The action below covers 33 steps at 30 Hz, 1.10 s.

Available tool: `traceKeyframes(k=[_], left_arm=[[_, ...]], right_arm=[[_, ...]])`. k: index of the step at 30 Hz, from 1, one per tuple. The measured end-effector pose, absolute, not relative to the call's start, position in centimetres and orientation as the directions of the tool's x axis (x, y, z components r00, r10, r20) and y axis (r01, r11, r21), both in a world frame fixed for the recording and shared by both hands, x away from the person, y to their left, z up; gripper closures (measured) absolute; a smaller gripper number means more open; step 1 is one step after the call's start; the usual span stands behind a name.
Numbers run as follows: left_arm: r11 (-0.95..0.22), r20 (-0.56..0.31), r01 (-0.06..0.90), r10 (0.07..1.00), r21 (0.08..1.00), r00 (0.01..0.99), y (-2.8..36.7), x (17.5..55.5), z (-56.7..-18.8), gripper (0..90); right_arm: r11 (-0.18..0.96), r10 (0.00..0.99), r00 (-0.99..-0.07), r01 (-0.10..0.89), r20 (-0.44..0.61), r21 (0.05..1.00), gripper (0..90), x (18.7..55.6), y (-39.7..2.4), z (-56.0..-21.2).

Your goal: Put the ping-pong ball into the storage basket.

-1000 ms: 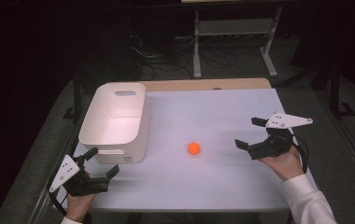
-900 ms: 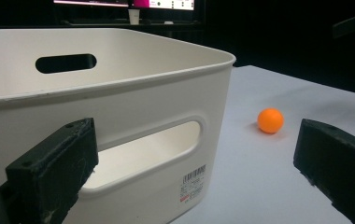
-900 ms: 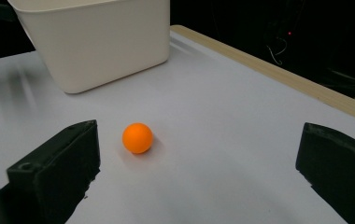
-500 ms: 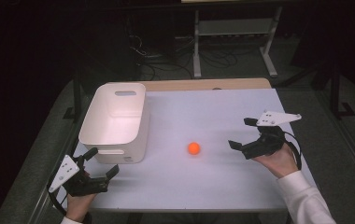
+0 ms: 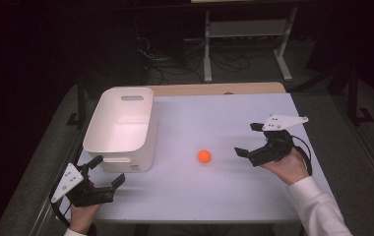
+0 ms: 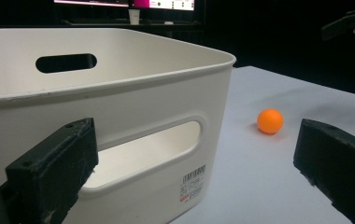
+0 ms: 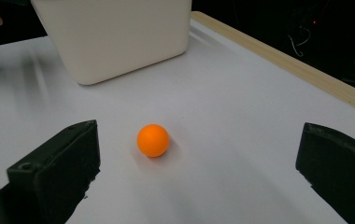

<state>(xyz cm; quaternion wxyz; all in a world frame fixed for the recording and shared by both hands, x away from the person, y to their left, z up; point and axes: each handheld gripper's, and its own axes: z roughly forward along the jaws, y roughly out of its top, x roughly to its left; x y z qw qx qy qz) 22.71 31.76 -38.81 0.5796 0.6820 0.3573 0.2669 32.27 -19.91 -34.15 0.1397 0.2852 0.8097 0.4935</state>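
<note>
So the right gripper [image 5: 248,140] was spread wide with nothing in it, and the orange ball [image 5: 204,156] sat on the white table [image 5: 214,113] just ahead of its tips, apart from them and not touching anything. In the right gripper view the ball [image 7: 152,140] sat between the two jaws but a bit toward the left one, so my guess is the jaws were held that far apart to give plenty of slack for a round thing that would roll off at the slightest nudge. It looked like the reach-in step, grab not yet made. The white bin [image 5: 121,128] stood beyond the ball from that gripper's side, well apart from it, open top up, which makes it the likely drop spot. The left gripper [image 5: 105,173] was also released and empty, parked low right in front of the bin's near wall with the handle slot; in the left gripper view that wall [image 6: 119,135] was close up and the ball [image 6: 270,121] was off toward its right jaw, farther out. Probably it waited there to steady the bin, since a light tub could slide.
</note>
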Motion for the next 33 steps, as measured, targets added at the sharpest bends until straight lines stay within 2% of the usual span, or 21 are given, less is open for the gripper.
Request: traceKeyframes(k=[33], left_arm=[[-0.075, -0.045, 0.172, 0.795, 0.982, 0.605, 31.9, 22.6, -38.8, 0.0]], right_arm=[[0.406, 0.535, -0.842, 0.327, 0.069, 0.853, 0.0, 33.5, -16.6, -34.6]])
